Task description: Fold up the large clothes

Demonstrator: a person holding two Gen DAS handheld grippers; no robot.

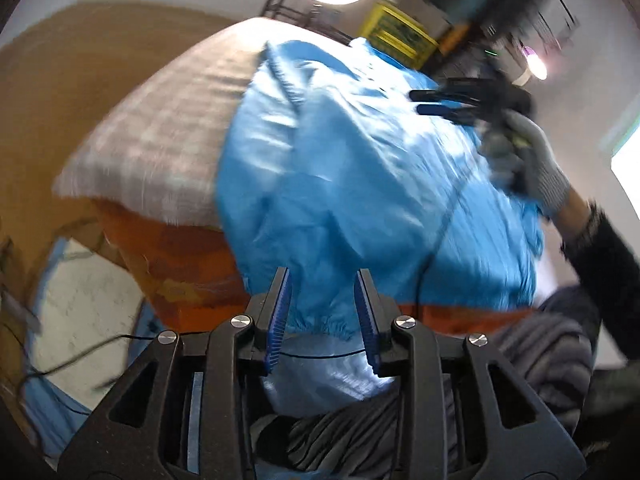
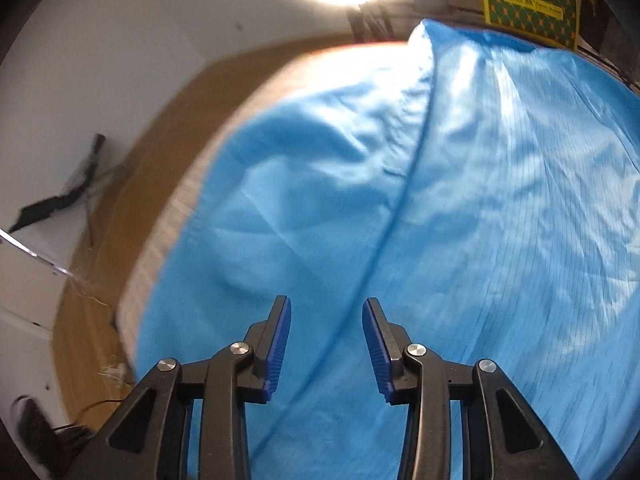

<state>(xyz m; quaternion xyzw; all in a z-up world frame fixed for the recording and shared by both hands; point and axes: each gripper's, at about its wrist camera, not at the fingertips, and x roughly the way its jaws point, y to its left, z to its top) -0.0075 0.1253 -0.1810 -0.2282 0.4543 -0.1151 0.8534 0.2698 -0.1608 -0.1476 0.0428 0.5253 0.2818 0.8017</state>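
Note:
A large light-blue garment (image 1: 360,184) lies spread over a table with a grey cloth (image 1: 160,144), its elastic cuff hanging over the near edge. My left gripper (image 1: 325,280) is open, its blue pads either side of that cuff, not closed on it. The right gripper (image 1: 448,100) shows in the left wrist view above the far right of the garment, held by a grey-gloved hand. In the right wrist view the garment (image 2: 460,220) fills the frame, and my right gripper (image 2: 326,308) is open just above a long seam.
The table has an orange front edge (image 1: 192,264) and stands on a wooden floor (image 2: 132,168). A yellow box (image 1: 396,34) sits behind the table. Dark grey clothes (image 1: 552,352) lie low at the right. Cables (image 1: 60,364) trail at the left.

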